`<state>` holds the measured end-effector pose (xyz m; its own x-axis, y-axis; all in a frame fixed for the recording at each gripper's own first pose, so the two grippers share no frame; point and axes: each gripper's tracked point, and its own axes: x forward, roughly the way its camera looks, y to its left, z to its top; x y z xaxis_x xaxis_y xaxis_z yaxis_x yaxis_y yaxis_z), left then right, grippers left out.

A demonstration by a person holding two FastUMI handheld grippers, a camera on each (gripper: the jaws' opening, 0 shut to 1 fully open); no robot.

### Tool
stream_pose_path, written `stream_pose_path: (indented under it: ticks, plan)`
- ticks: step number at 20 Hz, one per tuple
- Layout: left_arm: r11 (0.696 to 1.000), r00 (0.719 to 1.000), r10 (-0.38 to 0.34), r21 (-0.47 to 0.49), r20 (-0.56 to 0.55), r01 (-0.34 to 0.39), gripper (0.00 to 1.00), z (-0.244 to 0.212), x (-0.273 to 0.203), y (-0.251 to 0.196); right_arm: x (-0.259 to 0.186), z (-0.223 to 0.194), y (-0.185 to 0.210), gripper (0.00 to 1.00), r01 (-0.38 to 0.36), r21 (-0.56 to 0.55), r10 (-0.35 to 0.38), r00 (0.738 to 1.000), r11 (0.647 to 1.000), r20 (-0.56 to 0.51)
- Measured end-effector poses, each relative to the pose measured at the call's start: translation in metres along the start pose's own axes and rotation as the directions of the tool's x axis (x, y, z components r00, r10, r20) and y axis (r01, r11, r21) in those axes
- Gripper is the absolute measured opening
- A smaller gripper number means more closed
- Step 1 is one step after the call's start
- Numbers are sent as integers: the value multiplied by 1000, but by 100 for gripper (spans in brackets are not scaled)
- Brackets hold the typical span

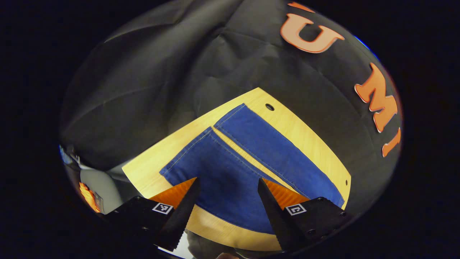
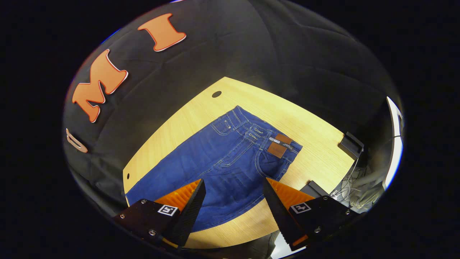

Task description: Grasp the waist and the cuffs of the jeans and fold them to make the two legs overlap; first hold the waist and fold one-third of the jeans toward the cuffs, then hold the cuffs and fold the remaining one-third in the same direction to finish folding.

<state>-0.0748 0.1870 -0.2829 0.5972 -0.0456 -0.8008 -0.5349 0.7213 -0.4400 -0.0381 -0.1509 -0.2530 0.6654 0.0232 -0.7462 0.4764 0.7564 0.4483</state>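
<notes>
Blue jeans lie flat on a light wooden table. The left gripper view takes in the two legs (image 1: 248, 158), spread slightly apart, their cuffs (image 1: 230, 115) pointing away. My left gripper (image 1: 228, 185) hovers open above the nearer leg, nothing between its fingers. The right gripper view takes in the waist end (image 2: 258, 136), with a brown patch (image 2: 279, 145) on the waistband and stitched pockets. Above the seat of the jeans my right gripper (image 2: 233, 187) hangs open, holding nothing.
The wooden table (image 2: 316, 133) has a round hole (image 2: 216, 94) near its far corner. Black brackets (image 2: 351, 144) sit at its right edge, with cables (image 2: 354, 187) beyond. Black cloth walls surround the table. Bare wood (image 1: 151, 165) borders the jeans on all sides.
</notes>
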Motion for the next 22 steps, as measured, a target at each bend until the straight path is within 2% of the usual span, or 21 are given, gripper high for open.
stream_pose_path:
  ticks: [5, 10, 14, 16, 22]
  plan:
    - [974, 991, -18, -226, -133, -12, 98, -25, 13, 32, 14, -7, -3, 98, -11, 70, 16, 997, 997, -79]
    - [933, 989, -35, -359, -142, -19, 96, -26, 22, 49, 25, -14, -7, 98, 0, 124, 16, 991, 992, -131]
    - [903, 990, -38, -429, -139, -26, 98, -28, 36, 73, 36, -17, -17, 98, 10, 190, 21, 987, 982, -158]
    - [901, 990, -40, -433, -136, -23, 98, -28, 45, 80, 41, -17, -24, 98, 18, 213, 18, 986, 977, -165]
    - [878, 991, -121, -473, -56, 81, 95, -11, 61, 65, 58, -21, -42, 98, 31, 318, 26, 984, 948, -176]
